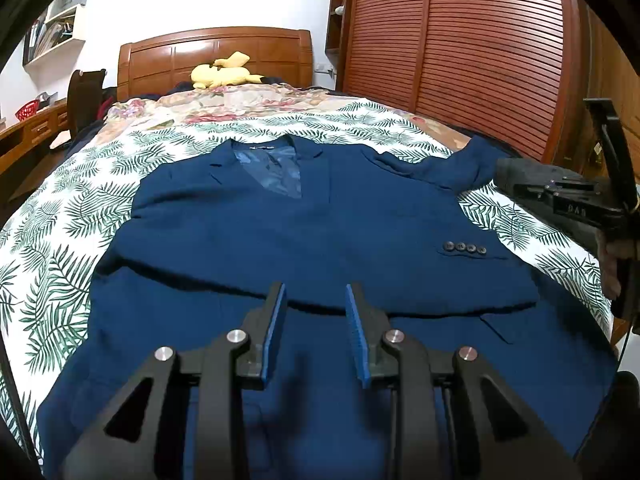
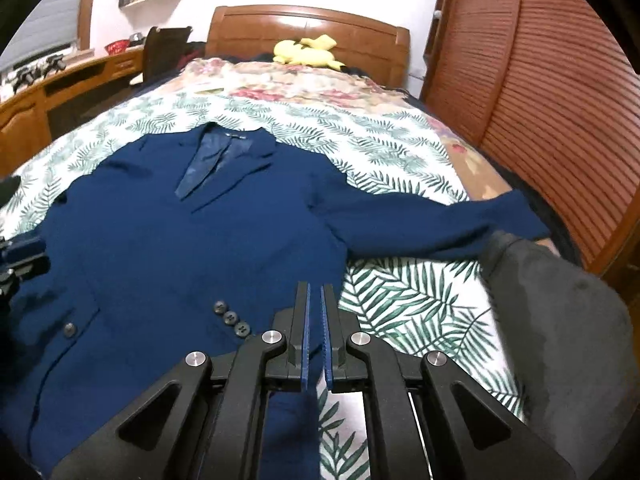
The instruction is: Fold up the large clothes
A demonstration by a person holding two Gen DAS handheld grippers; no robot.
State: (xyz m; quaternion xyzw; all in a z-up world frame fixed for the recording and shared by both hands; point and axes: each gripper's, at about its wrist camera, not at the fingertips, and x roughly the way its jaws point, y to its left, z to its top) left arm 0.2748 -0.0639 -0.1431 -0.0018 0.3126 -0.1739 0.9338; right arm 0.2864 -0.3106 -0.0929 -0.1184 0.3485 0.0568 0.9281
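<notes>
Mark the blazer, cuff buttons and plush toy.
blazer (image 1: 248, 240): left wrist view, chest panel.
cuff buttons (image 1: 464, 247): left wrist view, middle of the row.
plush toy (image 2: 306, 53): right wrist view, body.

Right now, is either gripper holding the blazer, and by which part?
Neither. The left gripper is open above the blue blazer, nothing between its fingers. The right gripper is shut, with no fabric visibly caught.

Only faint characters like "0A0" show on the right tool (image 1: 568, 196).
</notes>
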